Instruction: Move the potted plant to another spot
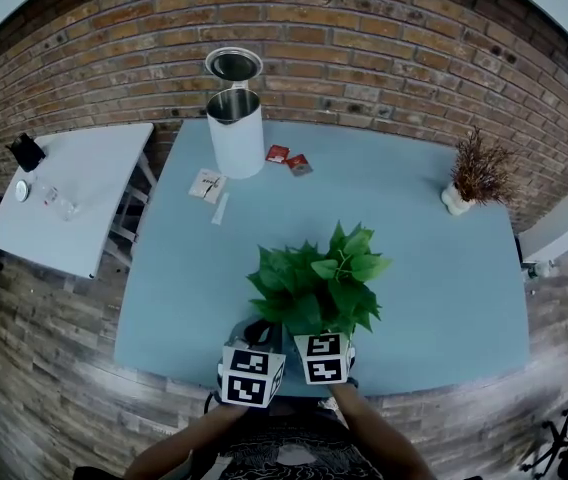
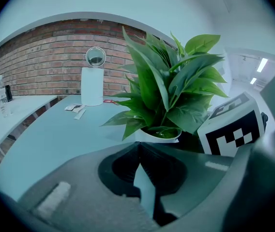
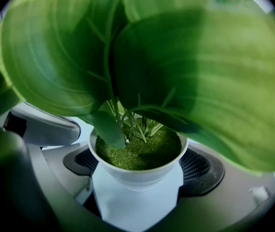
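The potted plant (image 1: 319, 278) has broad green leaves and a white pot, and stands near the front edge of the blue table (image 1: 424, 278). My right gripper (image 3: 137, 178) has its jaws against both sides of the white pot (image 3: 138, 175), shut on it; leaves fill the upper part of that view. My left gripper (image 2: 137, 146) is just left of the pot (image 2: 158, 134), its jaws closed together with nothing in them. In the head view both marker cubes sit side by side below the leaves, left gripper (image 1: 254, 343) and right gripper (image 1: 324, 336).
A white cylindrical jug (image 1: 236, 133) and a metal container (image 1: 234, 66) stand at the table's far side, with red packets (image 1: 289, 158) and a paper card (image 1: 207, 184) nearby. A dried plant in a small vase (image 1: 476, 173) is at far right. A white side table (image 1: 74, 193) stands left.
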A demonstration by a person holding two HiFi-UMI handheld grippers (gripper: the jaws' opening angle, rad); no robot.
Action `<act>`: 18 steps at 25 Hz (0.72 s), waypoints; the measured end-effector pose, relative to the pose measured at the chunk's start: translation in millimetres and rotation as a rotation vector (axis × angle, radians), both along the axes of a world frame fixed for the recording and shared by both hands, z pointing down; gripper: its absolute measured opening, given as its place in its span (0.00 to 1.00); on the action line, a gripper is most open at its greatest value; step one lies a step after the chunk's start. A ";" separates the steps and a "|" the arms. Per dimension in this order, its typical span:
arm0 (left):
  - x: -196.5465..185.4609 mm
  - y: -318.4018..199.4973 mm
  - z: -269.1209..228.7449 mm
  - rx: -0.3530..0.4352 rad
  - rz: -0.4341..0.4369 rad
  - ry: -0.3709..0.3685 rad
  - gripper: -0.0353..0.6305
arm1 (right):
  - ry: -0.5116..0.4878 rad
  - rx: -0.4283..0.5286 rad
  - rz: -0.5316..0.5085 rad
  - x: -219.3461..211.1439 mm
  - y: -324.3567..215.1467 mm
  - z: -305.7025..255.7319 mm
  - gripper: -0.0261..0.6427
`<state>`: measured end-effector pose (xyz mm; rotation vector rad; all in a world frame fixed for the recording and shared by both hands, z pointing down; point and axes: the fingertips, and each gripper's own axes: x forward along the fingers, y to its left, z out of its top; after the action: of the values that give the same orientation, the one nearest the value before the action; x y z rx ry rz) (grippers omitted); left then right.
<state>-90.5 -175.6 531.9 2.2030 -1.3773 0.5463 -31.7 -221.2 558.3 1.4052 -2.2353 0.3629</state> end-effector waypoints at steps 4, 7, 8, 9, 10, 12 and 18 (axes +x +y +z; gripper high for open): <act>14.2 -1.4 -0.5 -0.001 0.013 -0.004 0.05 | -0.006 0.003 0.008 13.5 -1.4 -1.5 0.80; 22.8 -1.6 0.1 -0.002 0.024 -0.009 0.05 | -0.013 0.006 0.012 20.9 -0.8 -1.8 0.80; 25.8 -1.6 -0.1 -0.002 0.026 -0.011 0.05 | -0.013 0.005 0.015 24.2 -0.4 -1.3 0.80; 29.5 -1.4 -0.5 -0.002 0.029 -0.013 0.05 | -0.012 0.004 0.019 28.5 0.3 -0.8 0.80; 34.1 -0.9 -1.4 -0.003 0.031 -0.015 0.05 | -0.011 0.001 0.023 33.8 1.3 -0.5 0.80; 44.3 -0.2 -4.1 -0.003 0.035 -0.020 0.05 | -0.012 -0.002 0.029 45.1 2.8 -1.5 0.80; 59.6 -0.8 -0.7 0.000 0.055 -0.023 0.05 | -0.009 0.000 0.051 61.8 1.5 1.2 0.80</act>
<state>-30.9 -176.4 531.3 2.2470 -1.3312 0.5926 30.1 -219.7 559.6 1.4657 -2.2100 0.3876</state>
